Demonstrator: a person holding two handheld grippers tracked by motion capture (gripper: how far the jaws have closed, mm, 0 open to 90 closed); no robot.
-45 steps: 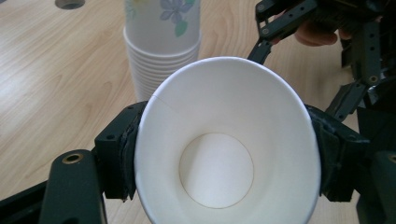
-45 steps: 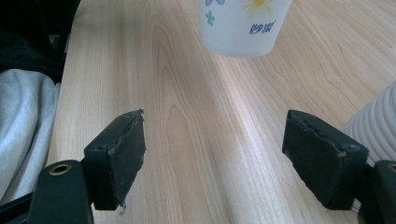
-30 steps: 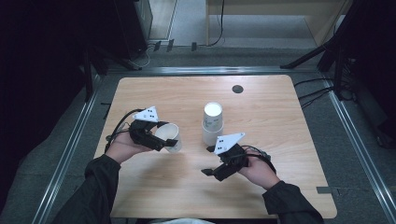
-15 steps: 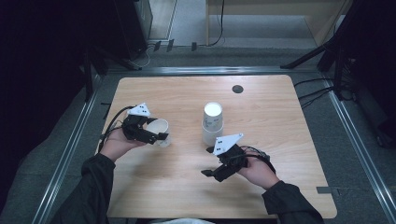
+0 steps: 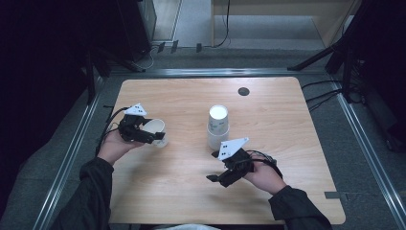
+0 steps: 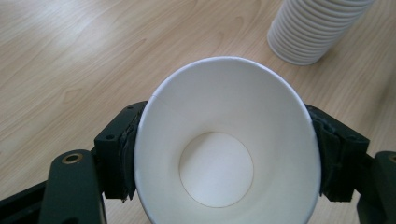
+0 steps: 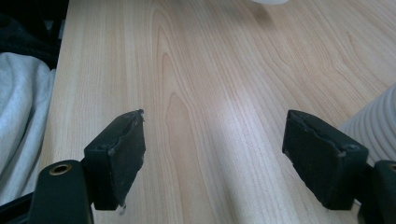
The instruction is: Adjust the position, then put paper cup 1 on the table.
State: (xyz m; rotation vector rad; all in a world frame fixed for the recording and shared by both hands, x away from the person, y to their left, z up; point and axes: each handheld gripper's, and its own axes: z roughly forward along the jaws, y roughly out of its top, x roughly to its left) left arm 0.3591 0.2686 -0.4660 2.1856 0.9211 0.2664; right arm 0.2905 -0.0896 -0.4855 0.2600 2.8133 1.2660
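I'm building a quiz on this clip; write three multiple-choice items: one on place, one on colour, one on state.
1. Where does the tall stack of white paper cups stand?
A. mid-table
B. on the floor
C. in the right tool

2. What colour is the single paper cup inside?
A. red
B. white
C. blue

3. How is the right tool?
A. shut on a cup
B. open, holding nothing
C. shut on a cloth

Key: A, the stack rests on the light wooden table. B, the left tool grips it, showing a white inside. B, its jaws stand apart over bare wood.
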